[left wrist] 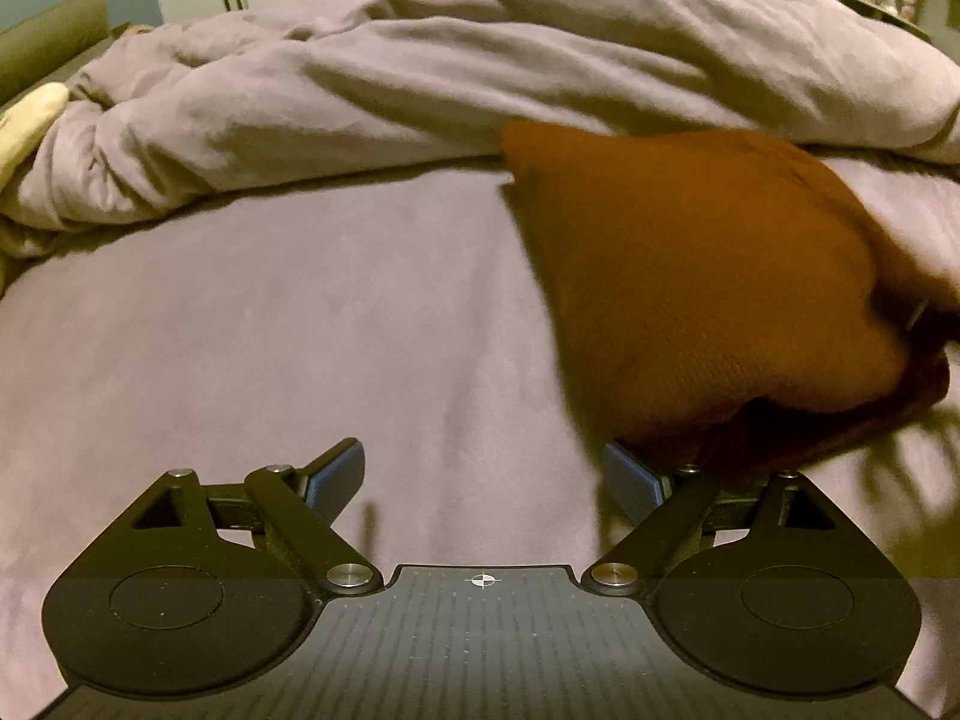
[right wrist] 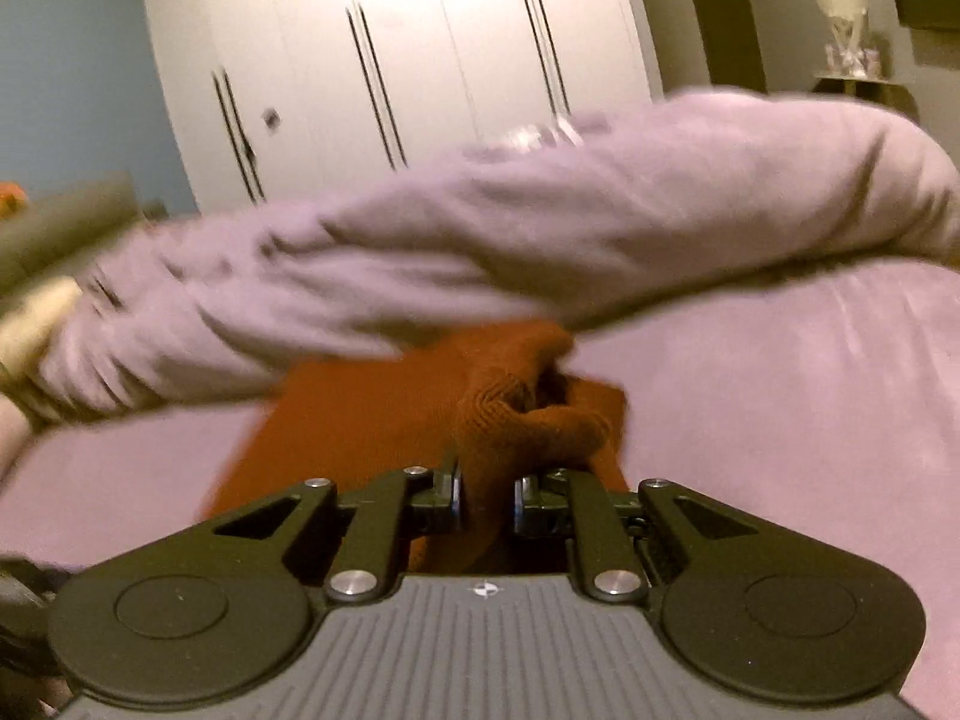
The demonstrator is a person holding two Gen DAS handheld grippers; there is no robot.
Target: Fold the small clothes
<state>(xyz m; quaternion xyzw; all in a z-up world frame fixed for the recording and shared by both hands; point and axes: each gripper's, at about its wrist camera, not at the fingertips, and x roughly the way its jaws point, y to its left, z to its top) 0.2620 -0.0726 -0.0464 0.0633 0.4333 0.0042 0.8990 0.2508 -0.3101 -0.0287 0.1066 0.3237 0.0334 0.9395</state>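
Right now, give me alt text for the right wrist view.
The right gripper pinches a bunched fold of the rust-brown knit garment above the lilac bedsheet. A rumpled lilac duvet and white wardrobe doors lie behind.

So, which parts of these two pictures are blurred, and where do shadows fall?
Left wrist view: the rust-brown knit garment is smeared by motion, while the bed sheet and the open left tongs are sharp; dark shadows fall on the sheet at lower right. Right wrist view: the lilac duvet is streaked, and the right tongs, pinching the garment, stay crisp.
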